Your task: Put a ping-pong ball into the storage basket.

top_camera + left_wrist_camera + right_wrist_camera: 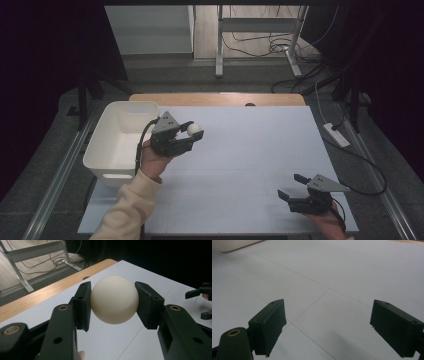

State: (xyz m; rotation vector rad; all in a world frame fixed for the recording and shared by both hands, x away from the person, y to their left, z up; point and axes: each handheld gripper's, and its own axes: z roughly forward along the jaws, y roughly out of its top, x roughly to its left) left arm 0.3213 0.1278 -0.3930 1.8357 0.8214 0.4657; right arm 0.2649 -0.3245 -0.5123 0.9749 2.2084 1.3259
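- Firmly, the left gripper (113, 300) clamps a cream ball (114, 299) beside the white bin (112, 145).
- Right gripper (328, 327) sits low, its jaws spread wide over the white table (352, 272).

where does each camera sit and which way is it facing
High view: fixed above the near side of the table, looking forward and down; shows a sleeve, both hands, the left tongs and right tongs.
Left gripper view: rides the left tongs, looking along them at the white ball they clamp.
Right gripper view: rides the right tongs, looking down over the bare table between its open jaws.
Shared: the high view and left gripper view both show the ball and right tongs.
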